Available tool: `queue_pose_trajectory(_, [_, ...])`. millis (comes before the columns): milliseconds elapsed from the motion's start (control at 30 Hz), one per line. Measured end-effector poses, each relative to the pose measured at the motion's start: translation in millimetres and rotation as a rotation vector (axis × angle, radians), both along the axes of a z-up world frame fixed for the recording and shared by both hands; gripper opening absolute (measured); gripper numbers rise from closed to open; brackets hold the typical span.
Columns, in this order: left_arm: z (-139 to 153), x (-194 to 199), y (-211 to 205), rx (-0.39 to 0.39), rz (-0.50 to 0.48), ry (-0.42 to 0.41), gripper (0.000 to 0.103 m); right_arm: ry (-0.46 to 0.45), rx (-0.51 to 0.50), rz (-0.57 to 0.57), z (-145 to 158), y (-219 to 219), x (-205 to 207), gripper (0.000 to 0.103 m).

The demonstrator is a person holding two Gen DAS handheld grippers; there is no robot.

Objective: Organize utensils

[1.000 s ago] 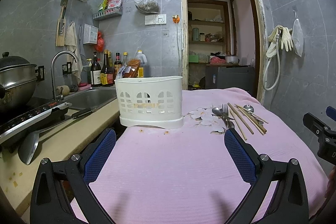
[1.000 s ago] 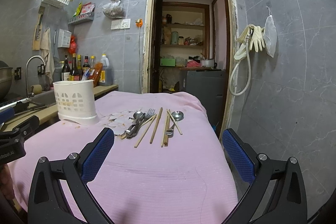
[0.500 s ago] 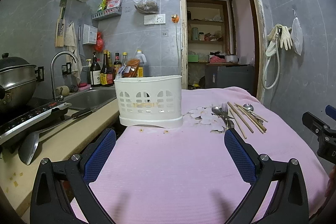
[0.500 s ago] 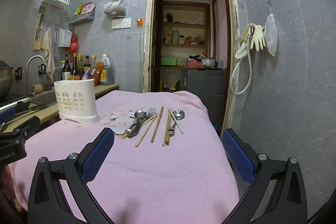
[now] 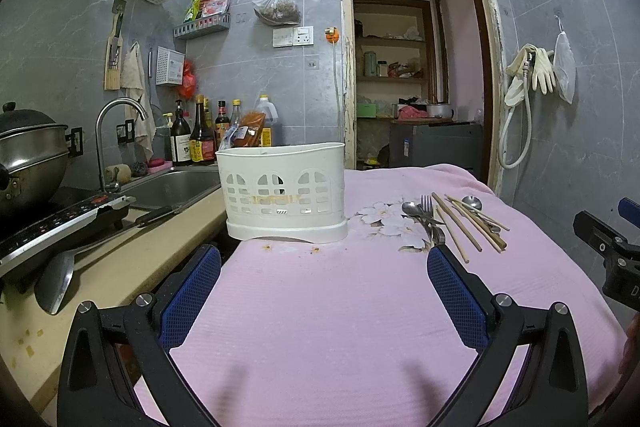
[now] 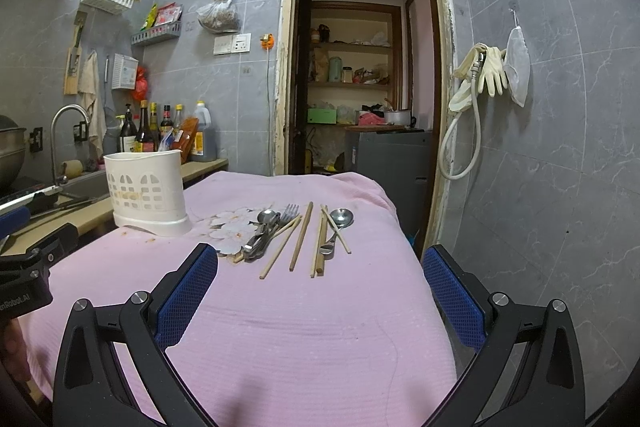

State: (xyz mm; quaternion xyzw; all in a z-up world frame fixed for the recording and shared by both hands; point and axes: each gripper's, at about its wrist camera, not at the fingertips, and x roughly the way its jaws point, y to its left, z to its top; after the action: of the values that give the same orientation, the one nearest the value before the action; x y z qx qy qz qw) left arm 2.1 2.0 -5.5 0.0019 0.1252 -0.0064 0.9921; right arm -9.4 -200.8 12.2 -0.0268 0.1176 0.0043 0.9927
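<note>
A white slotted utensil holder (image 5: 282, 191) stands on the pink cloth; it also shows in the right wrist view (image 6: 145, 193). To its right lie several wooden chopsticks (image 6: 301, 241), a fork (image 6: 286, 217) and two metal spoons (image 6: 338, 221); the same pile shows in the left wrist view (image 5: 452, 221). My left gripper (image 5: 323, 291) is open and empty, in front of the holder. My right gripper (image 6: 320, 293) is open and empty, short of the utensils.
The pink cloth (image 6: 304, 323) covers the table; its right edge drops off near a tiled wall. Left of it are a counter (image 5: 120, 259), a sink (image 5: 168, 187), a cooktop with a pot (image 5: 32, 155), a spatula and sauce bottles (image 5: 200, 143).
Both views have barely shifted; the right gripper has edged slightly nearer the utensils. Both grippers stay open and empty.
</note>
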Motion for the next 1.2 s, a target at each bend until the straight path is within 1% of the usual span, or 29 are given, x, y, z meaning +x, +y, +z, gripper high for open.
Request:
queue_pose_trajectory(833, [-2, 1, -2, -0.003, -0.007, 0.009, 0.101, 0.012, 0.002, 0.006, -3, 6, 0, 0.103])
queue_pose_trajectory(1000, [1, 7, -5, -0.003, -0.031, 0.015, 0.101, 0.011, 0.003, 0.007, -4, 6, 0, 0.103])
queue_pose_trajectory(1200, [15, 23, -7, -0.025, -0.076, 0.014, 0.101, -0.013, 0.0, 0.015, 1, 4, 6, 0.103])
